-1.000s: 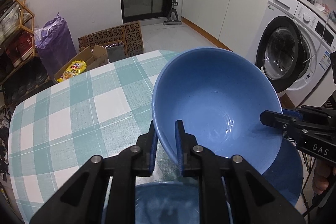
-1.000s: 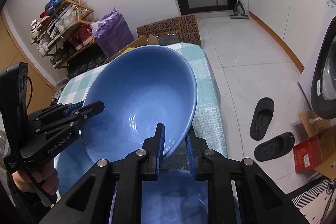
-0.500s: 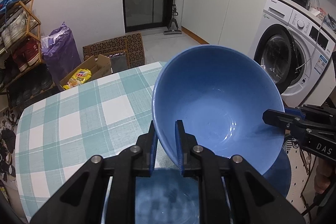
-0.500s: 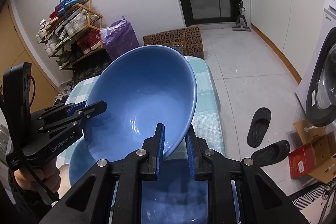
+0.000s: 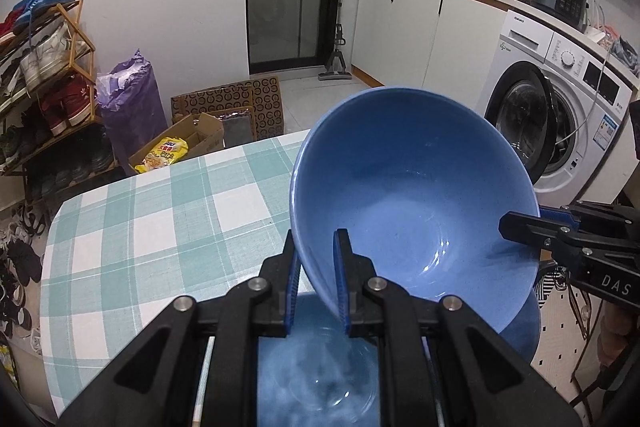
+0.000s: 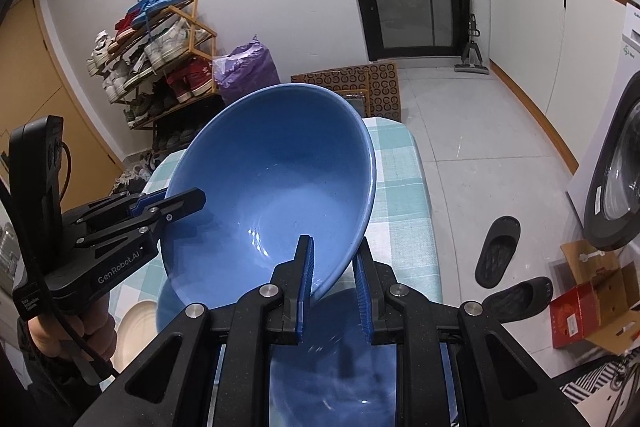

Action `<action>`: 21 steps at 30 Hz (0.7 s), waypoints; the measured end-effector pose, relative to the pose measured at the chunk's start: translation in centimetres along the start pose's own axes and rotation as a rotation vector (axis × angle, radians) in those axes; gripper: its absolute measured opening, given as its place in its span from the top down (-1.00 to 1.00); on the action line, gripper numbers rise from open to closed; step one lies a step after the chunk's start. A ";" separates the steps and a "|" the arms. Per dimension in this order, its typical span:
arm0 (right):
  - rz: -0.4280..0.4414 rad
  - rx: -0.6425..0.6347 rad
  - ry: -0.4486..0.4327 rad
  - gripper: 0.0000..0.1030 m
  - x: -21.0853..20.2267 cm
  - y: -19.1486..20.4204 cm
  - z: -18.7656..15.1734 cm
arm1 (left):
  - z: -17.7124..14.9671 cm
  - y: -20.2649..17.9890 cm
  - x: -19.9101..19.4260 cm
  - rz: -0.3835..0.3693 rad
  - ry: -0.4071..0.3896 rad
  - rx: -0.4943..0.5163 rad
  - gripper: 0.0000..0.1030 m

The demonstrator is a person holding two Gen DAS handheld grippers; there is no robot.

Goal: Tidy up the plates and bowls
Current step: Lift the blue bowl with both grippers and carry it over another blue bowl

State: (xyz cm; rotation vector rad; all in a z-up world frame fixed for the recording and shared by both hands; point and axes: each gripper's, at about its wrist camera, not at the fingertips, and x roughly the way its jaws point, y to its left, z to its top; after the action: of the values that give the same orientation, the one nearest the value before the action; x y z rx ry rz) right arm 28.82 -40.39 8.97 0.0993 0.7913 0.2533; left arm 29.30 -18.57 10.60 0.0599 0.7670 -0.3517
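A large blue bowl hangs in the air over the checked table, held at opposite rims by both grippers. My left gripper is shut on its near rim in the left wrist view. My right gripper is shut on the other rim; the bowl shows in the right wrist view too. Another blue dish lies below on the table, also seen in the right wrist view. A cream plate lies beside it.
The table's far end drops to the floor with a cardboard box and a purple bag. A shoe rack stands left. A washing machine stands right. Slippers lie on the floor.
Both grippers have lifted the blue bowl higher above the table; the table and the dish below look farther away. Both grips on the bowl are unchanged.
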 end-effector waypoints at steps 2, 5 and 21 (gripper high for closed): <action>0.004 -0.006 -0.003 0.62 -0.2 0.3 -0.1 | -0.2 0.1 -0.4 0.005 -0.002 -0.002 0.74; 0.014 -0.012 -0.007 0.62 -0.8 0.8 -0.3 | -0.5 0.3 -1.2 0.015 -0.010 -0.005 0.74; 0.061 -0.056 -0.009 0.62 -2.5 4.6 -2.6 | -3.6 1.7 -4.9 0.062 -0.029 -0.014 0.74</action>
State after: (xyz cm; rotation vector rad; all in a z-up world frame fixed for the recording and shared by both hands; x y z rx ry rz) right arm 24.38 -36.61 9.71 0.0720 0.7722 0.3319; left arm 24.19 -14.95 11.29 0.0652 0.7373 -0.2878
